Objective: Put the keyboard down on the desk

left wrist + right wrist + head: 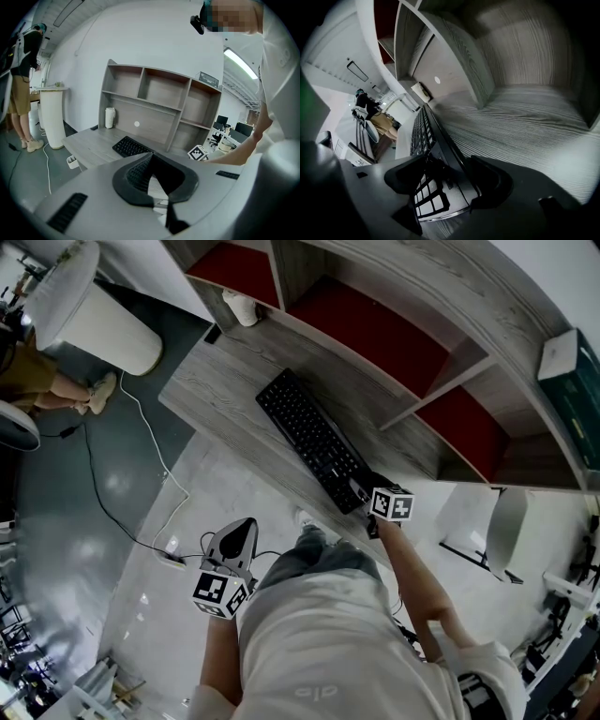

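- I am reading this as the release at the end of the put-down: the keyboard (314, 440) is lying flat on the worktop (225, 381), in front of the shelf unit (375, 334).
- I am holding my right tool (361, 488) at the keyboard's near end with its jaws spread wide. The end of the keyboard (424, 136) is sitting between them, and I am seeing no firm pinch on it.
- To finish cleanly, I am aiming to keep the jaws wide and draw the right tool (450, 180) straight back along the keyboard's length. That way neither jaw is dragging a key or the edge.
- I am watching the angle, since the tool is coming in steeply from above. A sideways pull would be likely to skew the keyboard, or push it toward the worktop's front edge, which is close by.
- I am judging that a lift is not needed until both jaws are past the keyboard's end.
- My left tool (242, 526) is hanging low in front of me, over the floor and well apart from the keyboard (129, 146). Its jaws (154, 180) are pressed together with nothing in them.
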{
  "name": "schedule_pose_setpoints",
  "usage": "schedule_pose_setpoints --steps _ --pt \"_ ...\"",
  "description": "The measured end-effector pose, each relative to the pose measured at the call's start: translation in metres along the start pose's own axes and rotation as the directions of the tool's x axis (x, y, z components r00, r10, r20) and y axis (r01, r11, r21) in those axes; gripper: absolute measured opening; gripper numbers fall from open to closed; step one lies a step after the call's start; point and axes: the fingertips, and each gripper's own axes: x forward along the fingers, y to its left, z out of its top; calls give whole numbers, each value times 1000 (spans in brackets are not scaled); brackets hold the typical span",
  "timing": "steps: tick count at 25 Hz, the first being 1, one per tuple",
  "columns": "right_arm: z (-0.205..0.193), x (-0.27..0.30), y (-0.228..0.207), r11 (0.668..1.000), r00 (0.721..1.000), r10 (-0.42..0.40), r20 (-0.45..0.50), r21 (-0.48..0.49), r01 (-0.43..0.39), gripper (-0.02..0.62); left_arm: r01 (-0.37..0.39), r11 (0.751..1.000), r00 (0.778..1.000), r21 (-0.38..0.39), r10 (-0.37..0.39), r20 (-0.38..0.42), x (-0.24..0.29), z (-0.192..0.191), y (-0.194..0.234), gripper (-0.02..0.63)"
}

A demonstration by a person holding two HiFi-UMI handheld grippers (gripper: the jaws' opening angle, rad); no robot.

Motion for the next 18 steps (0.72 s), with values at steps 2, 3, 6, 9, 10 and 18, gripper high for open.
schedule_pose_setpoints --steps 2,3,6,9,10,18 --pt "-1 0 -1 1000 1000 -13 14 -22 13 339 1 1000 1000 1 -1 -1 0 -1 -1 15" --pt "-1 0 -1 999 1000 -17 21 -33 18 339 2 1000 1000 4 -2 -2 0 -1 -1 15" --pt "0 0 1 997 999 -21 44 -68 23 345 4 1000 1000 8 -4 -1 1 -1 -3 15" --pt "3 -1 5 994 998 -22 66 -101 29 348 4 1000 1000 10 -4 2 0 1 -4 15" --pt "2 -1 5 993 997 -28 70 -110 35 351 4 1000 1000 11 -4 3 0 1 -4 15" --pt "-1 0 4 981 995 -54 88 -181 69 364 -1 1000 1000 14 1 6 0 1 -5 15"
